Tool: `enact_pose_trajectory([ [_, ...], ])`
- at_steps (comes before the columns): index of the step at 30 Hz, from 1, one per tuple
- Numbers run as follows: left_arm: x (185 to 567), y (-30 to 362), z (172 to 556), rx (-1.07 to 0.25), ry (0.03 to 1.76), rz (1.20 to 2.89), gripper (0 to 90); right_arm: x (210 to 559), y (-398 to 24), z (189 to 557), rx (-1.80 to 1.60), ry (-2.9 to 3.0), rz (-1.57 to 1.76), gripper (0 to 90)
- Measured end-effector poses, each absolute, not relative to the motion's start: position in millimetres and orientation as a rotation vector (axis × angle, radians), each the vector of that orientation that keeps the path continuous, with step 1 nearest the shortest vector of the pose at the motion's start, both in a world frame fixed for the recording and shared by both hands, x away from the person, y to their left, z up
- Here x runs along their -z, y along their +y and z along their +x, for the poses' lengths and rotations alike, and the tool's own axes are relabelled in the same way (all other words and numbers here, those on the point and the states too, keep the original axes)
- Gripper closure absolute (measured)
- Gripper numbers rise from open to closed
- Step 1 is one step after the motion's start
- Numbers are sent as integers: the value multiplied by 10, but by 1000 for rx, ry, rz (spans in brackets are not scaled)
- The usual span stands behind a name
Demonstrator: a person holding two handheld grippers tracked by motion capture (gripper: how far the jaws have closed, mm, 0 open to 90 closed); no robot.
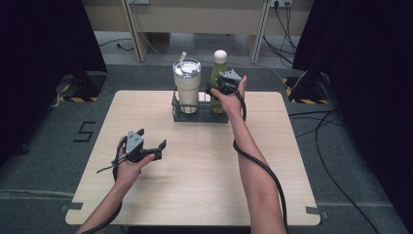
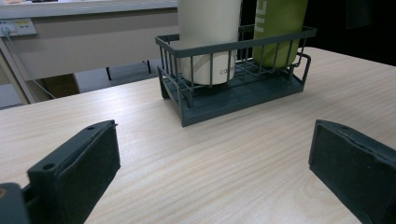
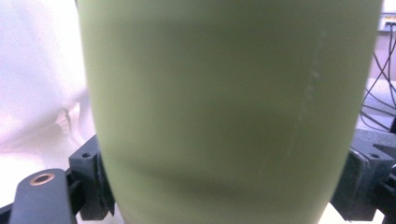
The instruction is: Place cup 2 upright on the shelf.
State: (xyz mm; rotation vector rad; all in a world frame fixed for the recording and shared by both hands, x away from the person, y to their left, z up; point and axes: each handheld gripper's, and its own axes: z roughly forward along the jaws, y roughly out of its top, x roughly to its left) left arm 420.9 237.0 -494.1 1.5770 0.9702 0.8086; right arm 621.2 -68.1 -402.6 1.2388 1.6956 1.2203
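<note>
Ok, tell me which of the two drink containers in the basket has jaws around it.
The green bottle: the right gripper has its jaws on either side of it. The cream tumbler beside it stands untouched.

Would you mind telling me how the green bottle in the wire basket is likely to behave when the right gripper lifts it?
The green bottle looks rigid, so it should not give under the right gripper, whose jaws flank its body. Its smooth, rounded wall may slip or twist between flat pads. Tall and narrow, it could tip or catch on the wire basket rail unless lifted straight up.
</note>
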Motion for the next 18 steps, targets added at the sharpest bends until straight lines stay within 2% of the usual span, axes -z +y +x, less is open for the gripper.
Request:
enact_pose_trajectory([
  [18,4937,2378,4208,-813,975,1574,11,3964,-739,6030,-1233,1705,1189,123],
])
